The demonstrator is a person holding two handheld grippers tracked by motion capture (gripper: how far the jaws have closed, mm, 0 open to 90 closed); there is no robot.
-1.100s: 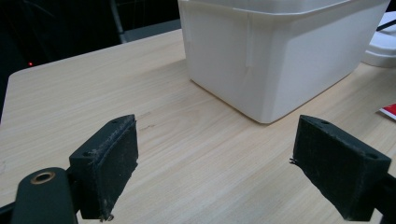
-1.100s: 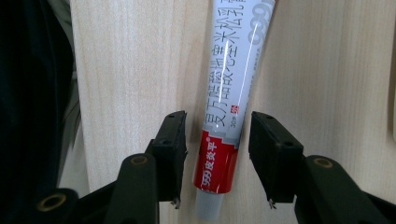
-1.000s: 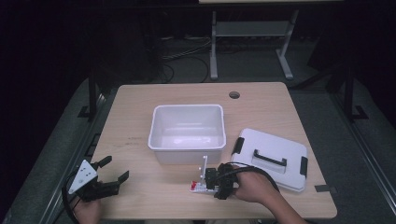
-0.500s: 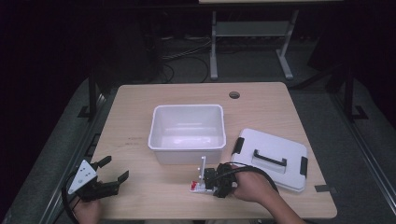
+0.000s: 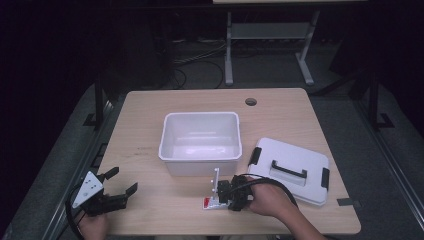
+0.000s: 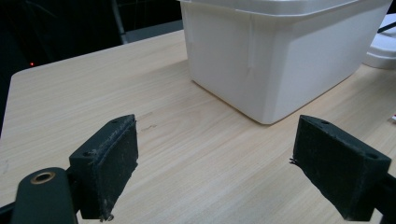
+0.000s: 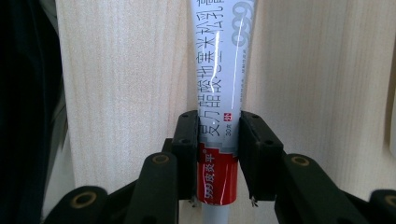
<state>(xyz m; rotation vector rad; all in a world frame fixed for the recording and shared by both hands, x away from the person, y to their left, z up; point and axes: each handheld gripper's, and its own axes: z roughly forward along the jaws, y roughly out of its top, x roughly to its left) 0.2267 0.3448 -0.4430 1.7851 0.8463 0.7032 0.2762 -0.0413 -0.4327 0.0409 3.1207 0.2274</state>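
A white ointment tube [image 7: 219, 70] with grey lettering and a red band lies on the wooden table [image 5: 150, 125], just in front of the white bin [image 5: 200, 150]. My right gripper [image 7: 219, 156] is shut on the tube at its red band, one jaw on each side. From above, the right gripper [image 5: 225, 192] sits at the table's front middle, with the tube [image 5: 214, 187] sticking out to its left. My left gripper [image 5: 120, 190] rests open at the front left corner. Nothing lies between its wide-apart pads [image 6: 112, 163], which face the bin [image 6: 280, 51].
The bin is open-topped and looks empty. Its white lid [image 5: 292, 167] with black handle and clips lies flat to the right, close to my right hand [image 5: 265, 197]. A cable hole [image 5: 251, 102] marks the far side of the table.
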